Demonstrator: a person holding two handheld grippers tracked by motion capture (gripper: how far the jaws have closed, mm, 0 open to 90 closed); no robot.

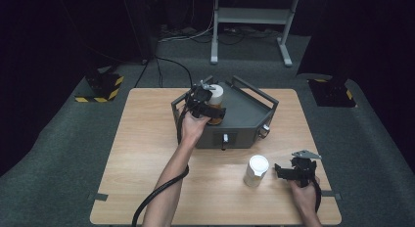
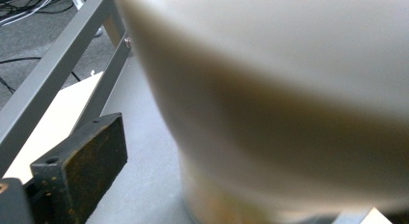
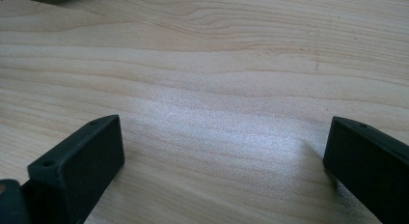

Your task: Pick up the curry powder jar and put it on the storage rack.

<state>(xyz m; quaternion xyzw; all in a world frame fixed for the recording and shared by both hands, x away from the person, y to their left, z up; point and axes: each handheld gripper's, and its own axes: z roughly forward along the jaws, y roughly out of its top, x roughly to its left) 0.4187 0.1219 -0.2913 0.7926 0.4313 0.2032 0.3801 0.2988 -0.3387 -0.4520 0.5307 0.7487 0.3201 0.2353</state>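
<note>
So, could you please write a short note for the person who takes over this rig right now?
Left gripper: open, jaws on either side of the amber jar, which stands in the grey tray.
Right gripper: open, nothing between its jaws, low over the table beside the white jar.
Done: amber jar is in the tray.
Left: probably the white jar goes in next.

- A light wooden table [image 1: 147, 153] stands on grey carpet.
- A grey metal tray [image 1: 244, 117] sits on its far middle.
- A white jar [image 1: 256, 170] stands just left of the right gripper's fingers [image 1: 280, 169].
</note>
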